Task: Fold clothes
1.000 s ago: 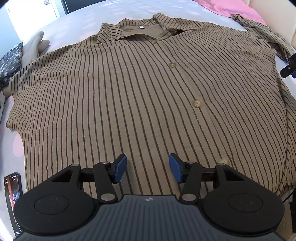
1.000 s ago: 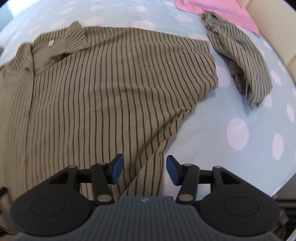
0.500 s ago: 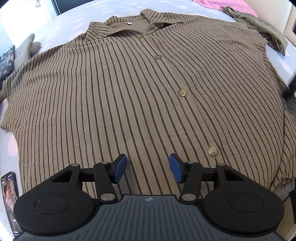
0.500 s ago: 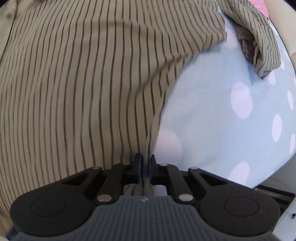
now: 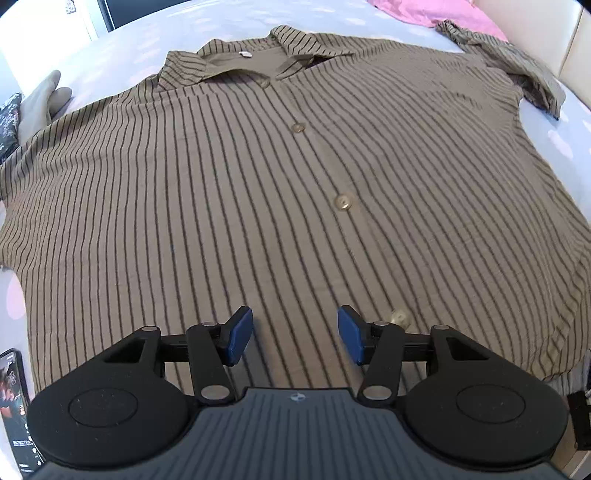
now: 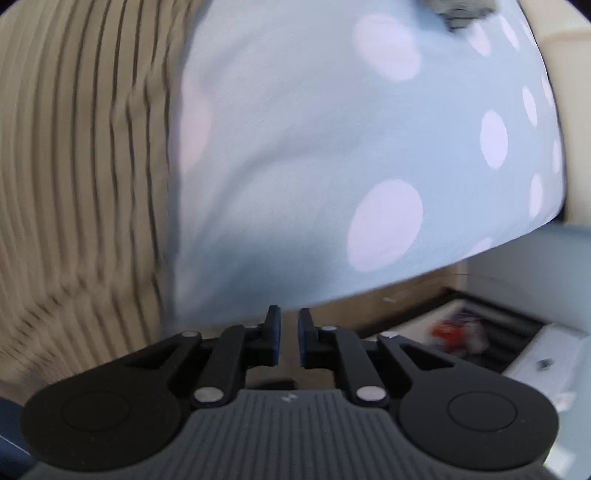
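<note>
The left gripper (image 5: 294, 335) hangs over the shirt's (image 5: 258, 206) lower front, fingers wide with nothing between them. The right gripper (image 6: 287, 338) sits at the bed's (image 6: 332, 155) near edge, its fingers narrow and just now opening a little, empty, the shirt's (image 6: 74, 155) side to their left. The shirt lies flat, buttoned, collar far; a pink cloth (image 5: 424, 11) lies beyond.

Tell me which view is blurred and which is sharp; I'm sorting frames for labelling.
Left wrist view: sharp, the shirt stripes and buttons crisp, edges bowed by the fisheye. Right wrist view: motion-blurred, the shirt stripes smeared and the dotted sheet soft, while the right gripper itself stays crisp.
</note>
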Demonstrator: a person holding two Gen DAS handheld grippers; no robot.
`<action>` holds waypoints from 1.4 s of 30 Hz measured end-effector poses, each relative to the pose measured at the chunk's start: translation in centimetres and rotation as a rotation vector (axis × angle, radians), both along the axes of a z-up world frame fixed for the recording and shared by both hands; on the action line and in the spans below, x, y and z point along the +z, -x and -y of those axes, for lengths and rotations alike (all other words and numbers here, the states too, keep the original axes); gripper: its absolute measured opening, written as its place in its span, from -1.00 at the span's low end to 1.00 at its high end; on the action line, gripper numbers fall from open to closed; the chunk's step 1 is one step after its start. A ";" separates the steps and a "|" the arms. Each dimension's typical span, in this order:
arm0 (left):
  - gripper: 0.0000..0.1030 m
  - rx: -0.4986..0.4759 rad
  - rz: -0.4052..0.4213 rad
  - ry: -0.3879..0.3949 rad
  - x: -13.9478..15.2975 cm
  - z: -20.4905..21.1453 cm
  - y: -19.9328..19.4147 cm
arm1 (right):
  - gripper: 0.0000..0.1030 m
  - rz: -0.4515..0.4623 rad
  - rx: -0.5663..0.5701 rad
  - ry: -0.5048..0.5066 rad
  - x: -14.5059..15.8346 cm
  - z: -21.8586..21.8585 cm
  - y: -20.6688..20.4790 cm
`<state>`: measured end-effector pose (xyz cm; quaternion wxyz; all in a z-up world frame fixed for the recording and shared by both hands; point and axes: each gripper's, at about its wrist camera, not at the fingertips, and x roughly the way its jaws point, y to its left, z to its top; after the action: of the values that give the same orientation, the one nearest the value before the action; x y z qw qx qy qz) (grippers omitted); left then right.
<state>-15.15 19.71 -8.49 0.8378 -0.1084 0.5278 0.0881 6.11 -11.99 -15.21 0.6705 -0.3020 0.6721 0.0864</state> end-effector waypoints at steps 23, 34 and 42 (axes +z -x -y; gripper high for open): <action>-0.04 -0.280 0.236 0.255 2.4 5.8 -0.7 | -0.37 -0.070 0.373 -0.547 5.1 -5.8 6.7; -0.01 -0.383 0.219 0.387 0.8 11.2 -2.5 | -0.36 -0.076 0.405 -0.496 4.5 -10.1 5.9; -0.58 -0.370 0.130 0.376 -2.4 13.2 -4.1 | -0.37 -0.118 0.336 -0.518 5.6 -7.5 3.9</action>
<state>-11.03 6.55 -10.92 0.8368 -0.1692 0.4909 -0.1734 2.23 -4.52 -9.64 0.6611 -0.2225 0.6063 0.3818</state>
